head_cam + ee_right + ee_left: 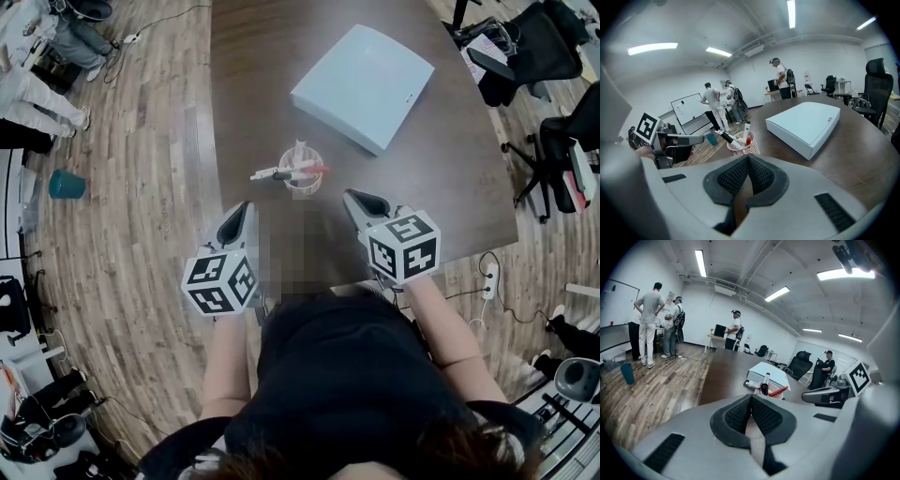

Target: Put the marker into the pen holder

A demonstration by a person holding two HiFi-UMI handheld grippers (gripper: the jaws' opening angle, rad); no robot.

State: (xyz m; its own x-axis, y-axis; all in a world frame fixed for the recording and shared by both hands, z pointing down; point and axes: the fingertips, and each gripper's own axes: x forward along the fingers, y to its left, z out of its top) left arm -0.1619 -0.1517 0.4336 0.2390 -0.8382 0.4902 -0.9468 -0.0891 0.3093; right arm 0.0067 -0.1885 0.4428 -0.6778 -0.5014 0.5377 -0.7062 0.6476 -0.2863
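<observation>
Jaws shut and empty on left gripper point(247, 207) and right gripper point(350, 196), near pen holder point(302, 184) with markers point(289, 172), white box point(364, 84) behind.

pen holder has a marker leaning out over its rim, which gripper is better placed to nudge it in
Left, probably: the marker leans out of the pen holder toward the left gripper. The right gripper sits about as near, and both are shut and empty.

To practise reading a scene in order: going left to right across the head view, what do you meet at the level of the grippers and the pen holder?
teal bin on the floor → left gripper → pen holder → right gripper → power strip on the floor
</observation>
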